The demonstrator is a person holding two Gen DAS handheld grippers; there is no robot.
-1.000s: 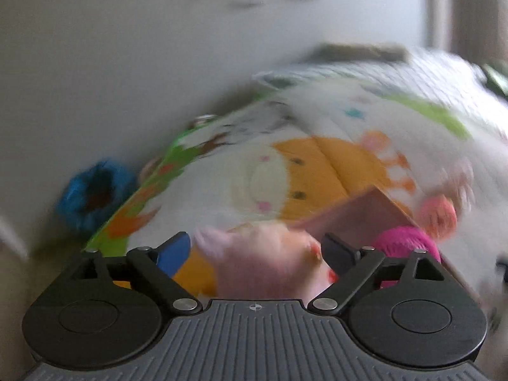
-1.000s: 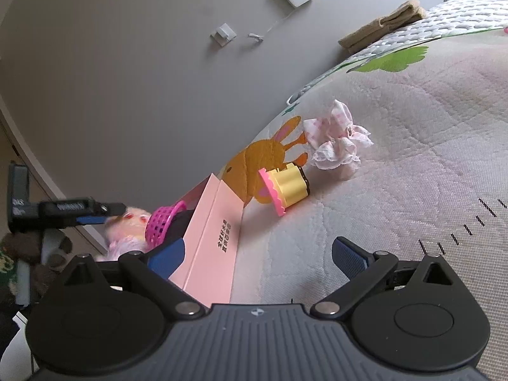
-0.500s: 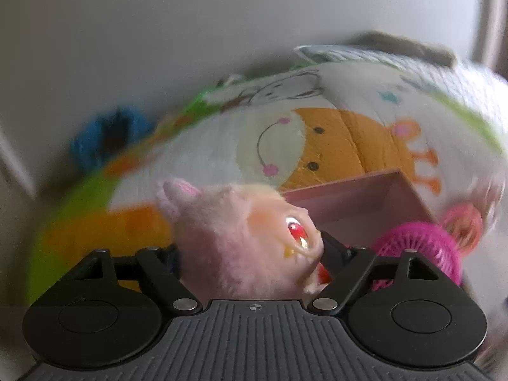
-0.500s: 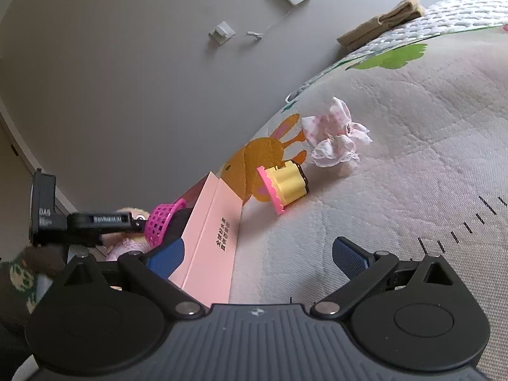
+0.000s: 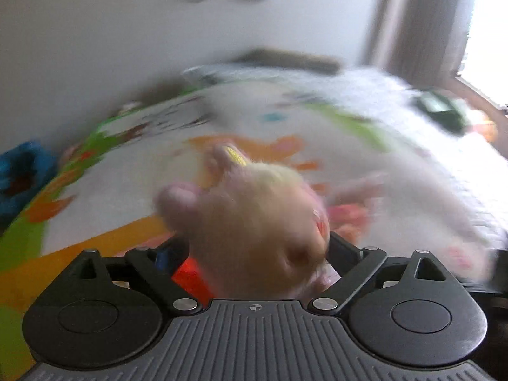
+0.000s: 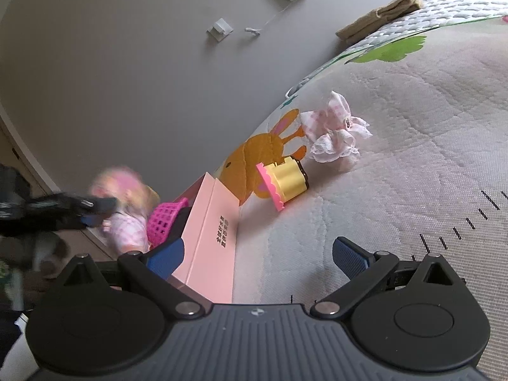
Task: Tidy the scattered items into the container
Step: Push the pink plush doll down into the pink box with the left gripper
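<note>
- We see a quilted bed cover (image 6: pixel 412 165) filling the right and centre of the right wrist view, printed with an orange rabbit and green patches; the left wrist view shows it blurred.
- A grey wall (image 6: pixel 127 63) takes up the upper left of the right wrist view, with a small white device and cable near the top.
- A pink box (image 6: pixel 212 238), open, stands at lower centre-left on the cover's edge; a magenta basket (image 6: pixel 163 219) sits inside it at its left.
- Our left gripper (image 5: pixel 254 254) has a fluffy pink toy (image 5: pixel 254 228) between its fingers at the centre of its own view. The jaws are opening, standing wide; the blur hides whether the pads press on it.
- In the right wrist view that toy (image 6: pixel 127 209) hangs at middle left, just left of the box.
- Our right gripper (image 6: pixel 257 254) stands wide apart at the bottom with nothing between its blue pads (image 6: pixel 350 255); the left pad overlaps the box wall.
- A pink frilly cloth (image 6: pixel 333 133) lies right of centre.
- A yellow cup-like toy (image 6: pixel 285 181) with a pink rim lies tipped just below it.
</note>
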